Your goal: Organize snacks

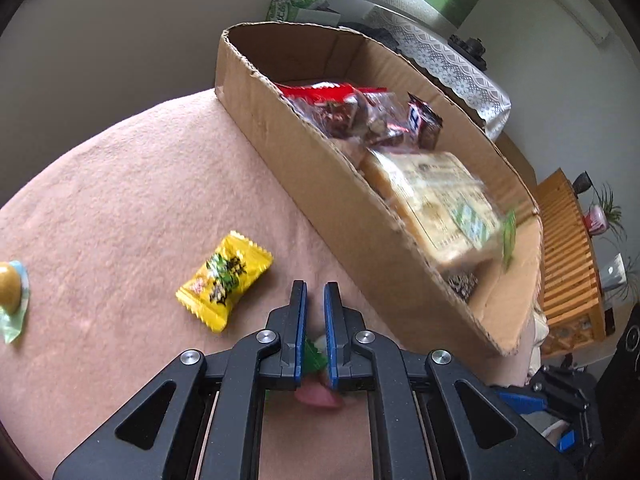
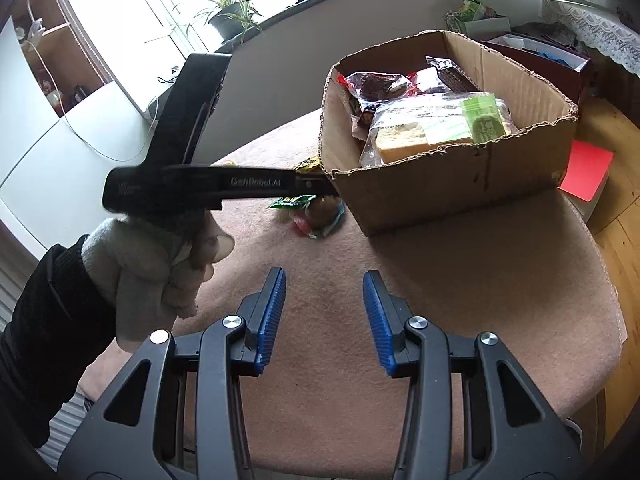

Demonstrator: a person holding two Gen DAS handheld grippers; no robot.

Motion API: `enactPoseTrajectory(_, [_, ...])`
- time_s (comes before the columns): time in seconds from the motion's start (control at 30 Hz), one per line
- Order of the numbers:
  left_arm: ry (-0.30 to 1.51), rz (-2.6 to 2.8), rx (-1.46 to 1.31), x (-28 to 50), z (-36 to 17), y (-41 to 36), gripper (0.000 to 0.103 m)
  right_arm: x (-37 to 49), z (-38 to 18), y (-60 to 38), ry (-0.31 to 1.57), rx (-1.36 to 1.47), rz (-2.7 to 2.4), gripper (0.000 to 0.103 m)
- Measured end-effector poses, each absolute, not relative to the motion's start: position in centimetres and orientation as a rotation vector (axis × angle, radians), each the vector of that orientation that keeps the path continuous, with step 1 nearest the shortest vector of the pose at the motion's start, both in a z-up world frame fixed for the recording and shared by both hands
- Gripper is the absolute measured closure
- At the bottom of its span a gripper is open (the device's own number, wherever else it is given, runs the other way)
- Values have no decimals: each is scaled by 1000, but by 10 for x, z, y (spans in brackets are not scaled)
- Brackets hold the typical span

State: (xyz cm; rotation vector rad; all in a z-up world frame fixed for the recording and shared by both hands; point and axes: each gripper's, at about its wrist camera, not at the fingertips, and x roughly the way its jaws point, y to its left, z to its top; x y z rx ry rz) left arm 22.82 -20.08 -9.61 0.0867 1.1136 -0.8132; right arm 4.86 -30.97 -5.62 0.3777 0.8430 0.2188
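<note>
A cardboard box [image 1: 280,152] stands on the pink-clothed table and holds several snack packs, with a clear pack of pale cakes [image 1: 436,204] on top. My left gripper [image 1: 315,292] is shut on a small green and pink candy [image 1: 314,360], held above the cloth beside the box's near wall. A yellow candy packet [image 1: 224,280] lies to its left. A brown sweet in a clear wrapper [image 1: 10,292] lies at the far left. My right gripper [image 2: 324,280] is open and empty above the cloth, in front of the box [image 2: 448,184]. The left gripper [image 2: 320,188] shows there at the box's left corner.
The table's round edge [image 2: 612,320] drops off to the right. A red-topped block [image 2: 586,176] sits beside the box. A gloved hand [image 2: 160,256] holds the left gripper. A wooden slatted bench [image 1: 568,256] and plants stand beyond.
</note>
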Motion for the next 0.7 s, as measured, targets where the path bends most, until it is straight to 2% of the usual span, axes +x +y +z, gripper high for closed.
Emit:
enactPoseTrajectory(0.17, [1053,-805,200,194,-93,-186,96,43,-54,-304,842,370,222,60])
enactPoseTrajectory(0.53, [1009,-730,206,160,-87,-149,96,60,-55,-279,850,260,235,60])
enactPoseTrajectory(0.6, [971,-714,212,157,-82,-148,88,66,-56,-278,846,251,214,60])
enactPoseTrajectory(0.7, [955,-726,223,165,-80,-157,87,73,-58,-276,841,256,216,60])
